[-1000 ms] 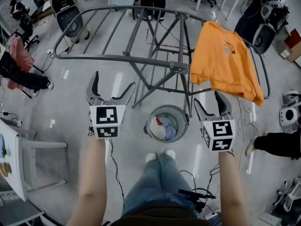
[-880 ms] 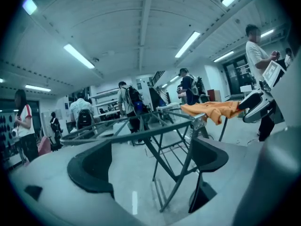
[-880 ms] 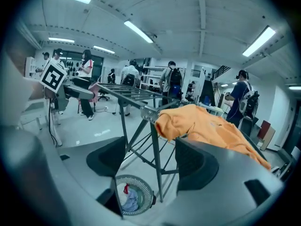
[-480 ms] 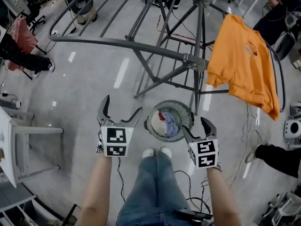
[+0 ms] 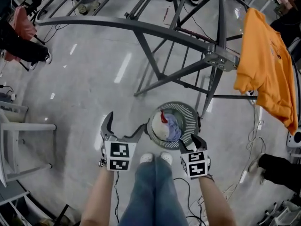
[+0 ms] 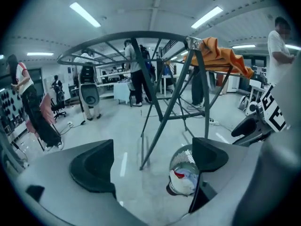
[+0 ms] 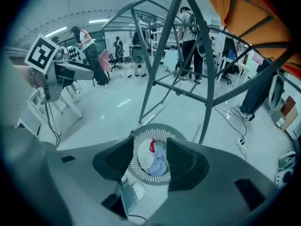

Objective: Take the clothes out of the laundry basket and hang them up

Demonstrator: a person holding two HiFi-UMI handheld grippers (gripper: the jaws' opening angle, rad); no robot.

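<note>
The clothes (image 5: 165,126) in the basket (image 5: 186,111) look soft and light, so pinch a top fold. Left tongs (image 5: 126,121) spread wide, right tongs (image 5: 190,142) just narrowing, both empty.

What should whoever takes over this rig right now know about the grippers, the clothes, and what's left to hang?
Left gripper: open and empty, just left of the laundry basket in the head view.
Right gripper: jaws have just been closing but stand apart with nothing between them, by the basket's near edge.
Clothes: a white, blue and red bundle lies in the basket, on the floor by the drying rack.
Done: one orange sweatshirt hangs over the rack.
Left: lift the bundle out and hang each piece on the free bars.
</note>
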